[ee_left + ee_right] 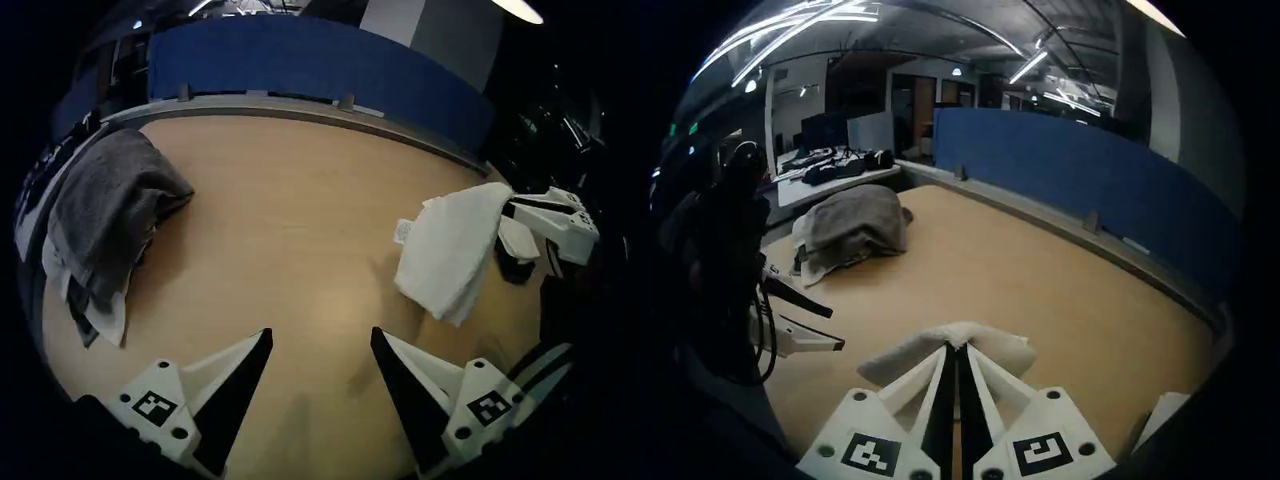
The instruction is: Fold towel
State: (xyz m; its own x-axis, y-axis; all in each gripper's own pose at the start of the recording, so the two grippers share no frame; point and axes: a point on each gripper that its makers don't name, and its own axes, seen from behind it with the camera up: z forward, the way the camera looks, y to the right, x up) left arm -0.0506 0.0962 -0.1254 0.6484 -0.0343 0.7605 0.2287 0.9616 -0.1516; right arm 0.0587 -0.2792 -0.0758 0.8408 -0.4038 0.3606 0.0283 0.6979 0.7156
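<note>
Could lose the towel [452, 248] from the right gripper [958, 347] if swung fast; pinched by a thin fold near one edge, bulk hanging free below. Could also land bunched instead of flat; gripped at one spot, no second corner taken, so nothing to spread it with until the left gripper [321, 331] gets hold. Could pinch a double layer by mistake when going in for that second corner, since folds overlap and edges are hard to pick out. Low risk of snagging the grey pile [108, 208]; towel well apart from it, across the bare table [304, 200]. Cannot tell whether the lower hem touches the table or hangs just above it. Right gripper: clamped, both fingers pressed on the towel fold at the tips, no gap visible; raised over the table on the side far from the grey pile, aimed back across with the pile ahead and off to one side. Left gripper: spread wide, nothing between the fingers; low over the table, nearer the grey pile than the right one but clear of it, pointing across the table. Judged early in the task; towel lifted, not yet laid out or folded.
</note>
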